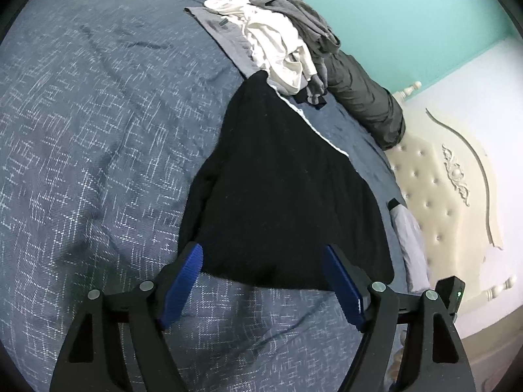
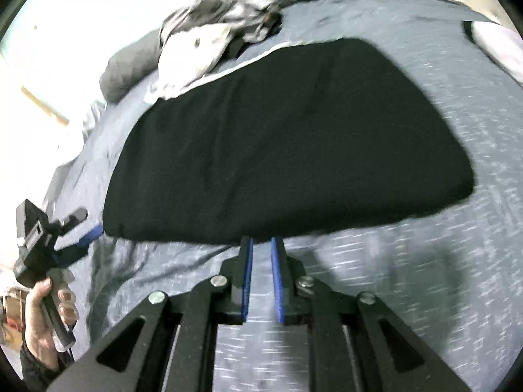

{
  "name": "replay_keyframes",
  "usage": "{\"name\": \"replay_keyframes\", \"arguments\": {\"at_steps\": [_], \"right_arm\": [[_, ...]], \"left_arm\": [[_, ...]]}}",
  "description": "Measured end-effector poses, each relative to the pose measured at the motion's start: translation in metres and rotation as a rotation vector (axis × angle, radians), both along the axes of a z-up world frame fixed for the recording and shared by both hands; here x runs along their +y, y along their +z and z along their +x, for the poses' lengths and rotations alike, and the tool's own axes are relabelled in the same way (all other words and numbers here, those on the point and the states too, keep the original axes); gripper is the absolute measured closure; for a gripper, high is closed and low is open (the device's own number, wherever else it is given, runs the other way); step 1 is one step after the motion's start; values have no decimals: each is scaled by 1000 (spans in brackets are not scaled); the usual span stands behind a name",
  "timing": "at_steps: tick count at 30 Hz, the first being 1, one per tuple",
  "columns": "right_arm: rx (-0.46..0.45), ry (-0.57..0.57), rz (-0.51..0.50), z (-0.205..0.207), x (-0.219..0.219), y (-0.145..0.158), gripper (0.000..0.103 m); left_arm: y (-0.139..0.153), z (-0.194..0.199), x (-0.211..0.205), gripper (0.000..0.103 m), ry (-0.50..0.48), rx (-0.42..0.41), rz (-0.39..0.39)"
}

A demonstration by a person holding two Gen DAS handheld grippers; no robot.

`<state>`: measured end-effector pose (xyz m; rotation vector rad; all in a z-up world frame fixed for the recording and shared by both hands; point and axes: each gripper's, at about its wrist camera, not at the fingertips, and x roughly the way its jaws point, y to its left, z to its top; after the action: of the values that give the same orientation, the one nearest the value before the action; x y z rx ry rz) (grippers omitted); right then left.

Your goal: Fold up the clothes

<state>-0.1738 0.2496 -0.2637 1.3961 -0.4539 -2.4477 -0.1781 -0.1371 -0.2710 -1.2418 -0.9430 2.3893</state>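
Black garment (image 1: 281,176) folded flat on your bed (image 1: 98,130)

You've got it lying as a smooth dark slab on the blue speckled cover, near edge rounded and thick. Past its far corner sits your unfolded pile (image 1: 278,42): a crumpled white piece over grey ones, all heaped loosely together.

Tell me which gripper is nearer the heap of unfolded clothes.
Left. The left gripper sits at the black garment's corner on the heap's side; the right gripper is further along its near edge.
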Motion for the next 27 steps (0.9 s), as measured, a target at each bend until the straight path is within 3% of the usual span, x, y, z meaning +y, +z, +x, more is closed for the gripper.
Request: {"name": "replay_keyframes", "arguments": {"at_steps": [7,9,15,17,20,27], "right_arm": [[22,-62,-89,2,25,-17,90],[30,-56,-99,1,33,-17,81],[42,-31,-127,7,43,-19,66],[51,-23,-123,10,43,-18,64],[66,-14,-114,15,44,-16,63],[78,-45,-175,13,58,-10,63]], "left_arm": [[-10,2,0,23,54,-33,15],[-15,8,-2,23,71,-57,30],[-28,17,-2,23,104,-104,52],[-25,15,-1,23,120,-93,39],[-26,11,-3,23,150,-85,80],[-31,-1,-3,26,220,-92,101]]}}
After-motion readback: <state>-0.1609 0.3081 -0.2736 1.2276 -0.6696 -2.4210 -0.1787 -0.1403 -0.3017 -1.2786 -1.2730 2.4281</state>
